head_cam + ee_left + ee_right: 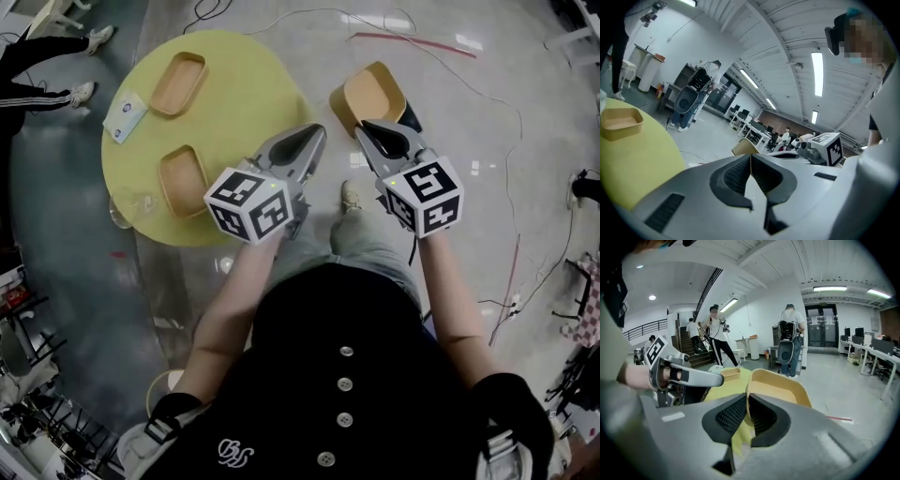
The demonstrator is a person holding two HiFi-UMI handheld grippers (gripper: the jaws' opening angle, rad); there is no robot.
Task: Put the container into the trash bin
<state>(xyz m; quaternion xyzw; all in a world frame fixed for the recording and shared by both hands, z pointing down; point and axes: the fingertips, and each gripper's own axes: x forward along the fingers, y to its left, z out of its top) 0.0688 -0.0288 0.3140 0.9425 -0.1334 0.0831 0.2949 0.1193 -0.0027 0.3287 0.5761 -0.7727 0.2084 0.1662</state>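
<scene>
A tan container (372, 93) hangs above the floor to the right of the round yellow table (244, 94). My right gripper (368, 126) is shut on its near rim, and in the right gripper view the pads pinch that container's (780, 385) wall. The left gripper (318, 132) is beside it over the table's right edge, shut with nothing between its jaws. In the left gripper view the jaws meet at the tips, and the held container (744, 147) shows just behind them. Two more tan containers (178, 82) (183, 180) rest on the table.
A small card (125, 117) lies at the table's left edge and a clear glass item (127, 208) sticks out at its lower left. Cables (422, 42) trail over the shiny floor. Another person's legs (47, 70) are at the upper left; several people stand far off.
</scene>
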